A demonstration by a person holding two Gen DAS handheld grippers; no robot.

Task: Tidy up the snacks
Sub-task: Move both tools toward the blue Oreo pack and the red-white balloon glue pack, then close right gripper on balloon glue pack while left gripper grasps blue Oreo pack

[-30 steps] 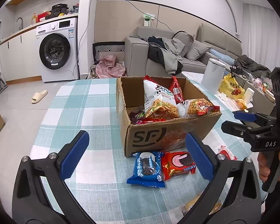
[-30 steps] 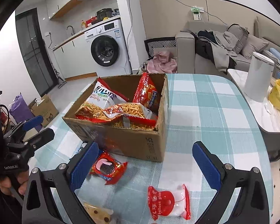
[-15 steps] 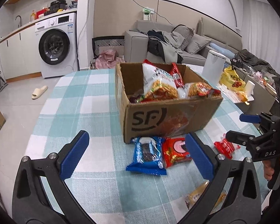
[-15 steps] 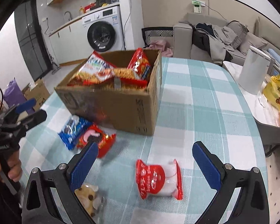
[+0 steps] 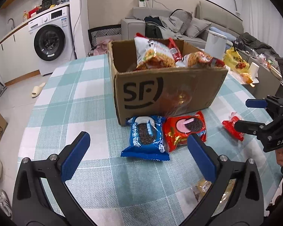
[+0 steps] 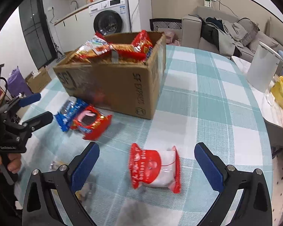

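Snacks lie loose on the checked tablecloth [image 5: 69, 101] in front of our cardboard box [image 5: 160, 92]. A blue cookie pack [image 5: 146, 137] and a red cookie pack [image 5: 184, 129] sit side by side, touching, just near of the box's front wall. Well to their right lies a red-and-white balloon-gum pouch [image 6: 154, 167]. A clear-wrapped snack [image 5: 209, 188] shows at the near edge, half hidden by a finger.

Our left gripper [image 5: 139, 156] is spread wide and holds nothing; the blue pack sits just beyond its tips. Our right gripper [image 6: 147, 165] is likewise spread and empty, and the pouch appears between its fingers.

We judge all these packets light, soft and crinkly, with slick film that could slide under the pads. The cookies inside probably crack if we squeeze hard, so we would pinch across the short width at mid-body, gently. The pouch looks puffy, and we would take it across its middle.

The box already holds several packets, noodle snack bags [image 5: 156, 54] among them, standing or leaning above the rim. It looks fairly full, so anything added probably rests on top.
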